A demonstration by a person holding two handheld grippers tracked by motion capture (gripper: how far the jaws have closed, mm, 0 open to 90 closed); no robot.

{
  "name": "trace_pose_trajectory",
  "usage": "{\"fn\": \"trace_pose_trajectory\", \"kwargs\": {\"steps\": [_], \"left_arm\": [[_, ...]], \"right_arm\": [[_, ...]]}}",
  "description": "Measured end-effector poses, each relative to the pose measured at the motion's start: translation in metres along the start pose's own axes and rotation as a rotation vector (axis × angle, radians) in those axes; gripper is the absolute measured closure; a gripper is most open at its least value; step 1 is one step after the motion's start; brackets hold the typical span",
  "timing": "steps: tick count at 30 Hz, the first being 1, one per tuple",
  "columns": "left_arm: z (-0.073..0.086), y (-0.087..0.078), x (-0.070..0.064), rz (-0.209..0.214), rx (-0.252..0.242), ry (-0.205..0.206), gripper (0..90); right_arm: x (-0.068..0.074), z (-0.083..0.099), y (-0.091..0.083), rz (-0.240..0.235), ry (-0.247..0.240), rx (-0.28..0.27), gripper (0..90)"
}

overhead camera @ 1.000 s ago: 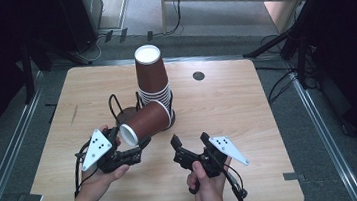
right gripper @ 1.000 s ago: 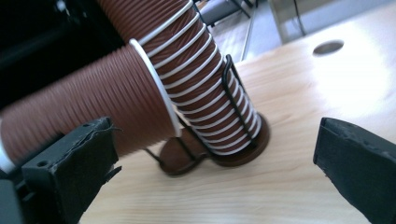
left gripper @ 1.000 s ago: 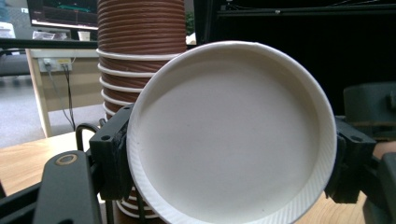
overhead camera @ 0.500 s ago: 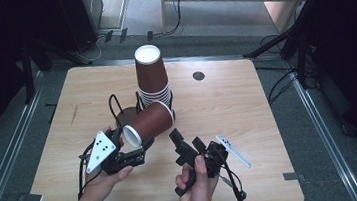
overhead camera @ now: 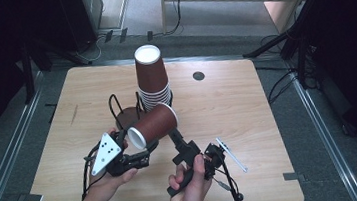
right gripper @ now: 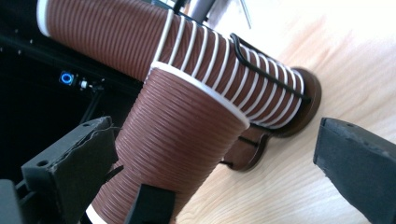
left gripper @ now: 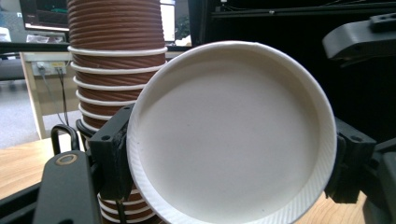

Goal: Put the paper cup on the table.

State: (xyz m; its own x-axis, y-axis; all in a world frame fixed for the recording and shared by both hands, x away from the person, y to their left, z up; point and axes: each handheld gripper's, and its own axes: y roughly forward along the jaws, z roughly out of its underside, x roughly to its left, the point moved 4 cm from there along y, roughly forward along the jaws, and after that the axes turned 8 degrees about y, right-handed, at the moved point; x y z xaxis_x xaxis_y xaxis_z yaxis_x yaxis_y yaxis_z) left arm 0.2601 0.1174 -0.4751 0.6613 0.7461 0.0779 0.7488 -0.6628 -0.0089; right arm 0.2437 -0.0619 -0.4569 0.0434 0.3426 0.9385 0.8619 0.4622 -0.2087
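Your left claw (overhead camera: 139,152) is clamped across the base end of one paper cup (overhead camera: 151,126), holding it on its side with the white bottom facing you. Your right claw (overhead camera: 174,140), jaws spread wide and gripping nothing, has swung in from the near right over the last second and now sits just beside the cup's rim end. This suggests a handover or a two-claw regrip is next. In the right gripper view the cup (right gripper: 177,140) lies between the open jaws. Just beyond, the cup stack (overhead camera: 152,80) stands in its wire holder (overhead camera: 128,117) on the bench (overhead camera: 249,118).
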Motion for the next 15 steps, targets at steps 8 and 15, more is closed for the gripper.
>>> {"fn": "trace_pose_trajectory", "kwargs": {"steps": [8,15], "left_arm": [[0.004,0.003,-0.006,0.021,0.004,0.010,22.1],[0.007,0.007,-0.013,0.058,0.019,0.005,22.4]], "right_arm": [[-0.001,0.000,0.007,-0.002,0.145,0.035,0.0],[-0.004,-0.002,0.012,-0.002,0.252,0.073,0.0]]}}
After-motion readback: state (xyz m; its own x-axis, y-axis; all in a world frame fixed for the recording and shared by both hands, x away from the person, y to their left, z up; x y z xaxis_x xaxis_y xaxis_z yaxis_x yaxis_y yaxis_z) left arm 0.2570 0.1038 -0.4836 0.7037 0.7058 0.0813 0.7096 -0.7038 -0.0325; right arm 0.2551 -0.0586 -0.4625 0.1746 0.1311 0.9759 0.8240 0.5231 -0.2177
